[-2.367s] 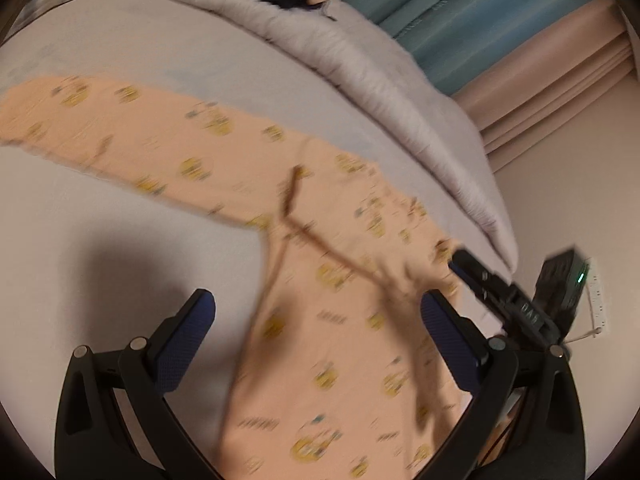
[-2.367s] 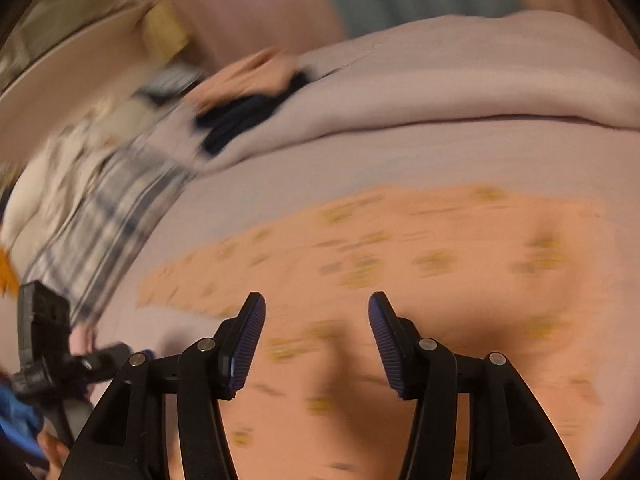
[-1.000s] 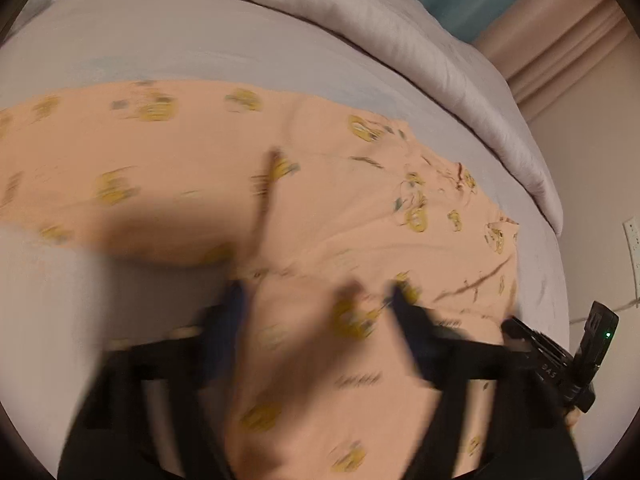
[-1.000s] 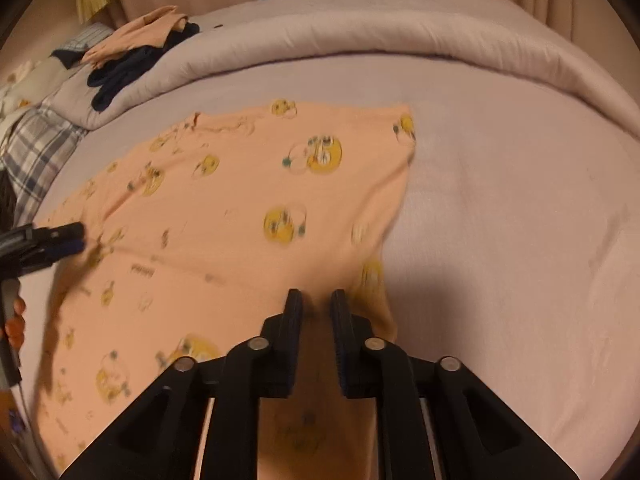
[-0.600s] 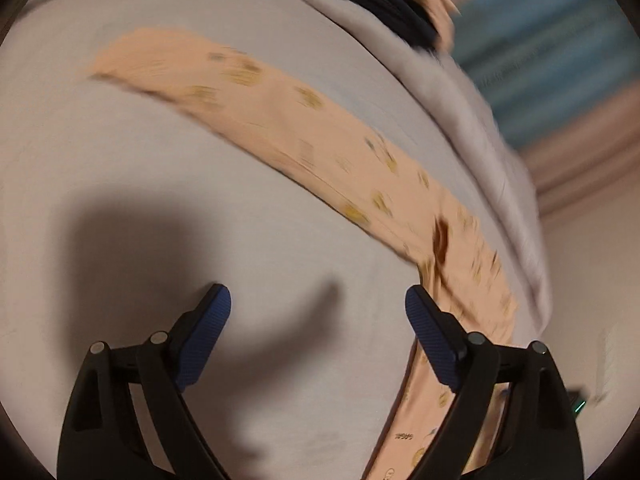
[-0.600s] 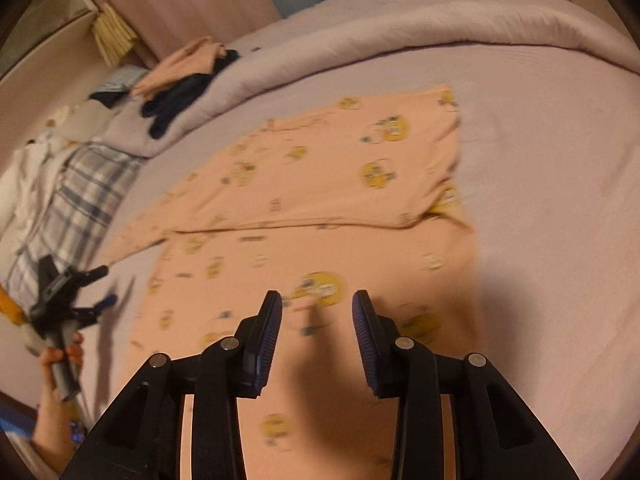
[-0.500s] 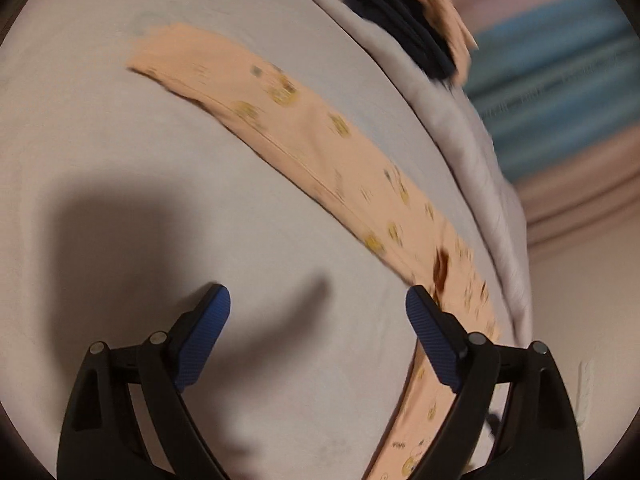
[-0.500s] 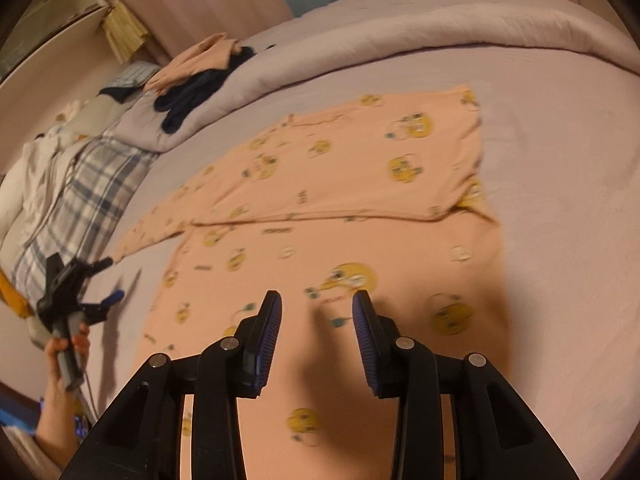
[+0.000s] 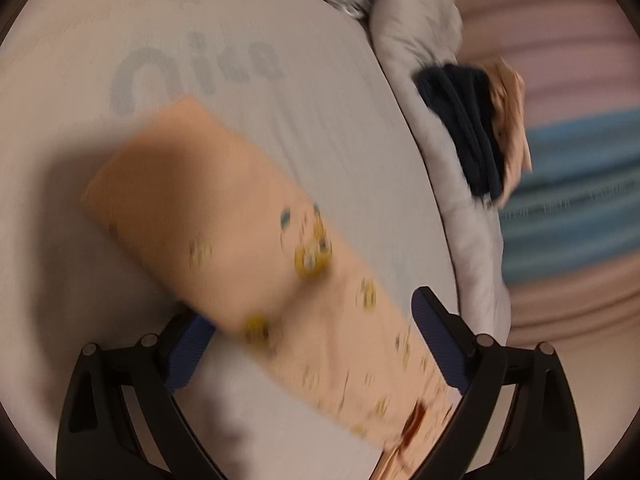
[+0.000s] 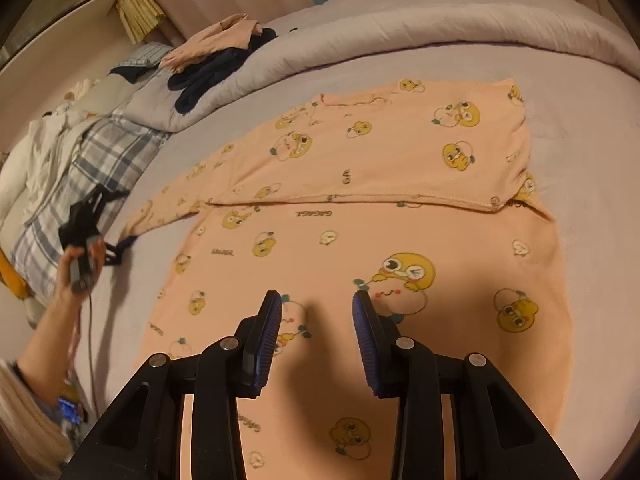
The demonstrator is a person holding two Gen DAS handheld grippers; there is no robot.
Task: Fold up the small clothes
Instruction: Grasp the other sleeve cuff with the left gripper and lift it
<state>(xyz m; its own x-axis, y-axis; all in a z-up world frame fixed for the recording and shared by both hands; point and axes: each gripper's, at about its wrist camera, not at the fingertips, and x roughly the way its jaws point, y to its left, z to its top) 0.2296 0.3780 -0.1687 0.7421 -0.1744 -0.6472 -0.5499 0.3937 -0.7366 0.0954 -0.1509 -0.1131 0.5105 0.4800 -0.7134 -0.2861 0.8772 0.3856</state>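
Note:
A peach shirt (image 10: 360,232) with yellow cartoon prints lies flat on the bed. Its right side is folded in over the body, and its left sleeve (image 10: 168,204) stretches out to the left. My right gripper (image 10: 318,308) is open and empty, hovering over the shirt's lower middle. My left gripper (image 9: 308,320) is open, and the blurred sleeve (image 9: 224,232) lies between its fingers. In the right wrist view the left gripper (image 10: 86,224) is at the sleeve's cuff, held by a hand.
A rolled grey duvet (image 10: 360,32) runs along the back of the bed, with dark and peach clothes (image 10: 216,52) piled on it. A plaid cloth (image 10: 92,160) and white bedding lie at the left. The sheet (image 9: 280,120) bears grey lettering.
My left gripper has moved along the sleeve to its cuff end, which now lies between the fingers. My right gripper has opened slightly and stays over the shirt's body.

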